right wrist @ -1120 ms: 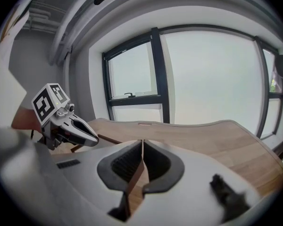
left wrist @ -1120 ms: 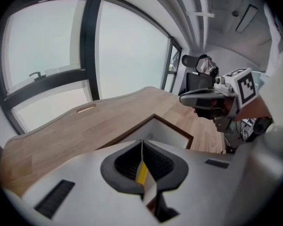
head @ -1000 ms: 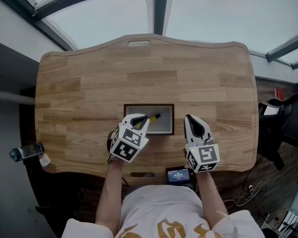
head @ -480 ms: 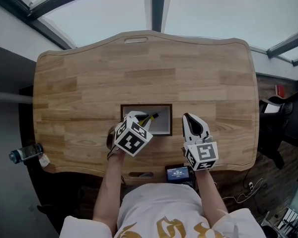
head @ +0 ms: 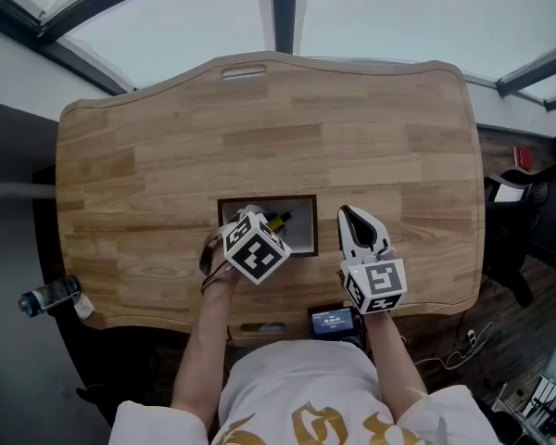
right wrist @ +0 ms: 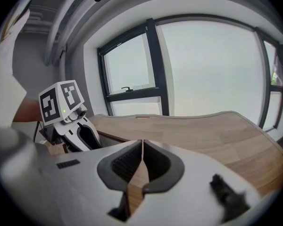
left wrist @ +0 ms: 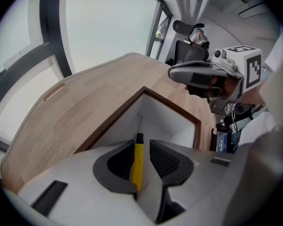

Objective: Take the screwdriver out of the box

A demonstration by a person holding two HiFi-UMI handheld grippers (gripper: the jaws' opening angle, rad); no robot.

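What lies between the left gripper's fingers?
The yellow screwdriver handle, in the left gripper view; the fingers have just been opening, not gripping it.

Head view: screwdriver [head: 279, 219] handle mostly hidden under left gripper [left wrist: 142, 145]; jaws just opening, handle betw. them, unpressed. Box [head: 301, 202] near-left corner likewise covered. Screen [head: 332, 322] readout too small to be read.

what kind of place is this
Most likely an office or similar workroom: a large wooden desk with a shaped edge, tall dark-framed windows right behind it, and a black office chair with a headrest standing off to one side.
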